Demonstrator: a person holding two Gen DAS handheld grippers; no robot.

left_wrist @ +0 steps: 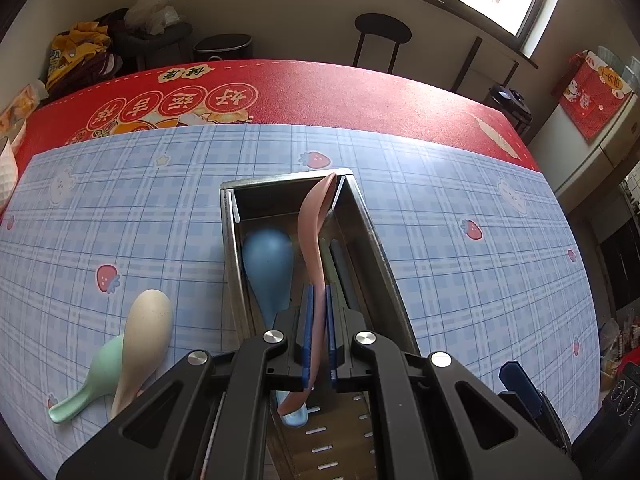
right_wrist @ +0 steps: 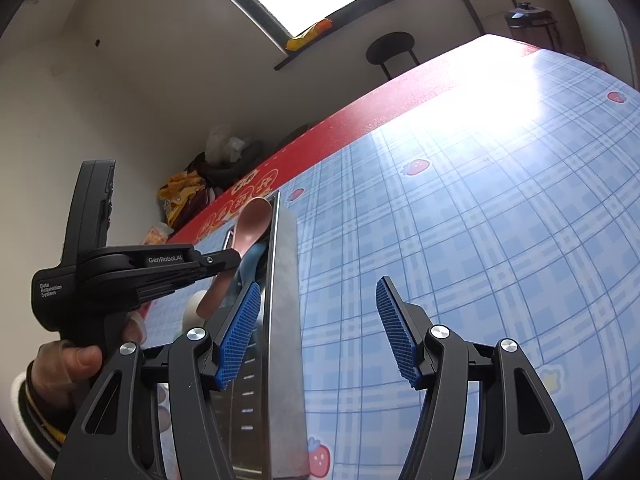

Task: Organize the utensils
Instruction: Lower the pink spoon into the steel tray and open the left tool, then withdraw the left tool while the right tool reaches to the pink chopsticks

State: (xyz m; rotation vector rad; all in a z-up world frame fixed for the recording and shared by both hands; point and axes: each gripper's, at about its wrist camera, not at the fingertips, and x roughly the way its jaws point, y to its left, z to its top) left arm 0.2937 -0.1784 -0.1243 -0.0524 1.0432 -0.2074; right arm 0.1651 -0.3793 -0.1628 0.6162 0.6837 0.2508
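Observation:
My left gripper [left_wrist: 318, 294] is shut on the handle of a pink spoon [left_wrist: 316, 216]. The spoon hangs over a long metal utensil tray [left_wrist: 378, 248], its bowl near the tray's far end. A blue spoon [left_wrist: 267, 258] lies inside the tray. On the cloth left of the tray, a beige spoon [left_wrist: 145, 330] lies across a green spoon [left_wrist: 98, 372]. In the right wrist view my right gripper [right_wrist: 318, 330] stands open astride the tray's right wall [right_wrist: 286, 320], one pad [right_wrist: 240, 332] inside and the other outside. The left gripper [right_wrist: 224, 262] and pink spoon [right_wrist: 252, 222] show there too.
The table has a blue plaid strawberry cloth [left_wrist: 460, 240] over a red mat [left_wrist: 340, 88]. A black stool [left_wrist: 382, 30] and a bin [left_wrist: 222, 48] stand beyond the far edge. A white textured object [left_wrist: 6, 176] sits at the far left. A person's hand [right_wrist: 76, 360] holds the left gripper.

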